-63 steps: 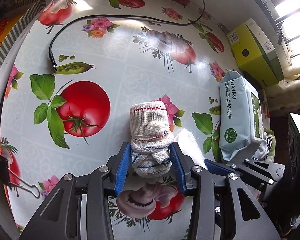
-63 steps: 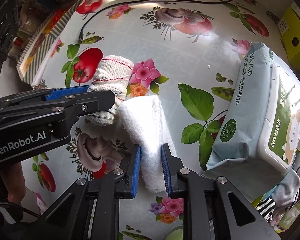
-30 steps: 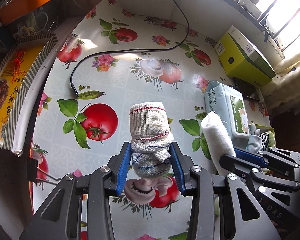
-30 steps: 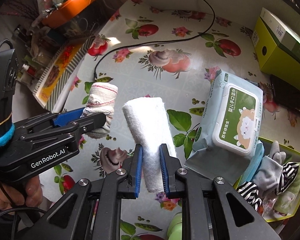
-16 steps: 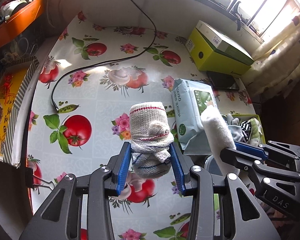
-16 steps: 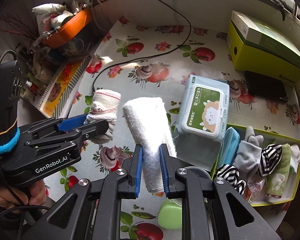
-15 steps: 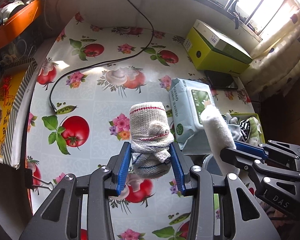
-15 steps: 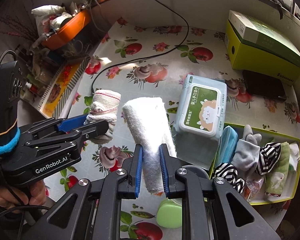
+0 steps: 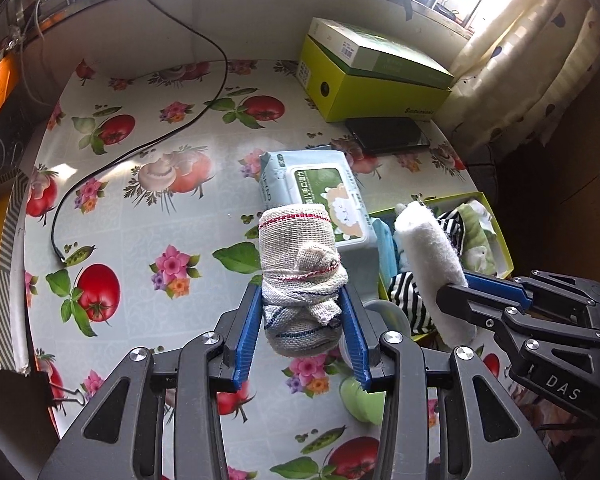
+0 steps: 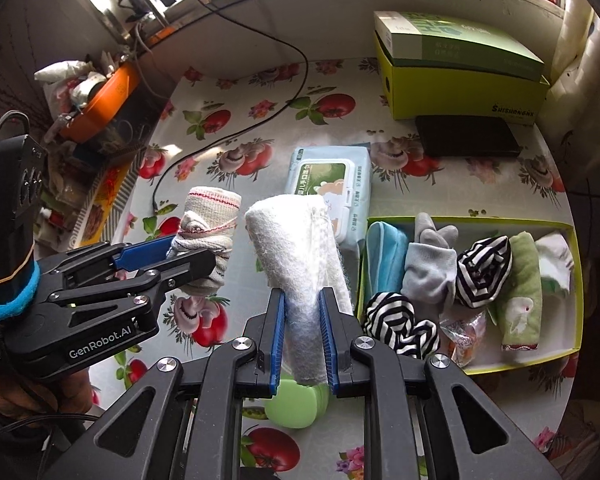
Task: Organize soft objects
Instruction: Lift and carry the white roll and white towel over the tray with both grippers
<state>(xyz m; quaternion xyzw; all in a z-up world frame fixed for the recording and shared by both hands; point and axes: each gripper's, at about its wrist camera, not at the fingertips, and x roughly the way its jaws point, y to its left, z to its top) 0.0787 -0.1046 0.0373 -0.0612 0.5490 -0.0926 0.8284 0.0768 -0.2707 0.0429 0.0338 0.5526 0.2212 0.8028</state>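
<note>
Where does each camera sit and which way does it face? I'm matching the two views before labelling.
Left wrist: on the left gripper, looking steeply down at the table; its fingers clamp the woven cloth roll; the right gripper shows at right.
Right wrist: on the right gripper, facing down at the green tray; it clamps the white towel roll; a hand shows lower left.
Shared: both rolls, the wipes pack, the tray.

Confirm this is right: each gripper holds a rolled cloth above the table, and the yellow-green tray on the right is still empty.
Not quite. Each gripper does hold a rolled cloth: the left gripper the woven roll, the right gripper the white towel roll. But the yellow-green tray is not empty: the right wrist view shows socks and folded cloths in it.
</note>
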